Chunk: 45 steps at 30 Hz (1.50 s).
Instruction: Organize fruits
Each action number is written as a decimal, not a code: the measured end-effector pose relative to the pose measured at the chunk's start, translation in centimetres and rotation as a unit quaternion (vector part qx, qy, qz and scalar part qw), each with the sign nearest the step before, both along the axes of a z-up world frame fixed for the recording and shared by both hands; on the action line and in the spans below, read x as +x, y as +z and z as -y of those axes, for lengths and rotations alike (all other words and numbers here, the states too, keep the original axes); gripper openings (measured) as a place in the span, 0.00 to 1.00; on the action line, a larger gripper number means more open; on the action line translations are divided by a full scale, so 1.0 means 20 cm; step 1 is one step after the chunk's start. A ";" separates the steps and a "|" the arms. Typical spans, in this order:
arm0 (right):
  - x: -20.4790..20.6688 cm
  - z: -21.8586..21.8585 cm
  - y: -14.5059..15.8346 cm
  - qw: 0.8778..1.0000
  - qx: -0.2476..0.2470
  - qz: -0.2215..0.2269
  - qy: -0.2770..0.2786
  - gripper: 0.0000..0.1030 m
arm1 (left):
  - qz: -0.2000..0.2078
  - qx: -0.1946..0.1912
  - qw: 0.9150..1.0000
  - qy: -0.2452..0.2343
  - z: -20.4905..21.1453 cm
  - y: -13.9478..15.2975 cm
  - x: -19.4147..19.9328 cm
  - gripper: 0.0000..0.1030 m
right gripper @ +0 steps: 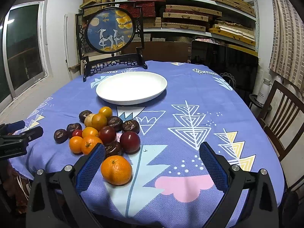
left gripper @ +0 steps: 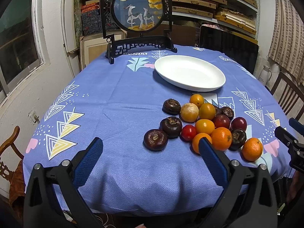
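A pile of fruit lies on the blue patterned tablecloth [left gripper: 123, 98]: mandarins, yellow tomatoes, a red cherry tomato [left gripper: 188, 132], dark plums [right gripper: 130, 142] and brown water chestnuts [left gripper: 155, 139]. Beyond the pile sits an empty white oval plate [left gripper: 190, 72] [right gripper: 131, 87]. My left gripper [left gripper: 151, 142] is open at the near table edge, just short of the closest water chestnut. My right gripper [right gripper: 152, 146] is open too, and a lone mandarin [right gripper: 116, 170] [left gripper: 252, 149] rests beside its left finger. Nothing is held.
A black-framed round deer screen [left gripper: 136, 9] [right gripper: 110, 32] stands at the table's far edge behind the plate. Wooden chairs [right gripper: 281, 117] [left gripper: 9, 142] flank the table. Shelves of boxes fill the back wall, with a white thermos [right gripper: 264, 91] at right.
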State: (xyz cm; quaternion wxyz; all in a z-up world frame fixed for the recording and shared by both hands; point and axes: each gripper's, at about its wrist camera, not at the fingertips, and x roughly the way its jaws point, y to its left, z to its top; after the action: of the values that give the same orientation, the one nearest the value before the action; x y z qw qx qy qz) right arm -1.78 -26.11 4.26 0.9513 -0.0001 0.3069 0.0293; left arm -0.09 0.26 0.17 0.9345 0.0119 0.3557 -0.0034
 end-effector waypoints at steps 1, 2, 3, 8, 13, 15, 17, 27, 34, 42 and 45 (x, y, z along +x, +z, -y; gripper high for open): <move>0.00 0.00 0.00 1.000 0.000 0.000 -0.001 0.97 | -0.001 0.000 1.000 0.000 0.00 0.00 0.00 0.96; 0.00 0.00 0.00 1.000 0.000 0.000 -0.002 0.97 | -0.001 0.000 1.000 0.000 0.00 0.00 0.00 0.96; 0.00 0.00 -0.01 1.000 0.000 -0.001 -0.003 0.97 | -0.001 0.000 1.000 0.000 0.00 0.00 0.00 0.96; 0.00 0.00 -0.01 1.000 0.000 -0.001 -0.003 0.97 | -0.001 -0.001 1.000 0.000 0.00 -0.01 0.00 0.96; -0.01 0.00 -0.01 1.000 0.000 -0.001 -0.005 0.97 | -0.003 0.000 1.000 -0.002 0.00 -0.01 0.00 0.96; -0.01 0.01 -0.01 1.000 -0.001 -0.001 -0.006 0.97 | -0.003 0.000 1.000 -0.001 -0.01 -0.01 0.00 0.96; -0.01 0.01 -0.01 1.000 0.000 -0.001 -0.005 0.97 | -0.004 -0.001 1.000 0.000 0.00 -0.02 -0.01 0.96; -0.01 0.01 -0.01 1.000 -0.001 -0.002 -0.005 0.97 | -0.004 -0.001 1.000 -0.001 0.01 -0.04 -0.01 0.96; -0.01 0.01 0.00 1.000 -0.001 -0.003 -0.005 0.97 | -0.005 0.000 1.000 -0.002 0.01 -0.04 -0.02 0.96; -0.01 0.01 0.00 1.000 -0.001 -0.004 -0.005 0.97 | -0.006 0.000 1.000 -0.001 0.00 -0.04 -0.01 0.96; -0.01 0.01 0.00 1.000 -0.001 -0.004 -0.005 0.97 | -0.006 0.000 1.000 -0.001 0.01 -0.04 -0.01 0.96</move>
State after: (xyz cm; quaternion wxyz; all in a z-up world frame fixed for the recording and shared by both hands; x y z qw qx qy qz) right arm -2.00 -26.28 4.16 0.9503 0.0004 0.3104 0.0242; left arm -0.33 0.14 -0.64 0.9322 0.0124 0.3617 -0.0045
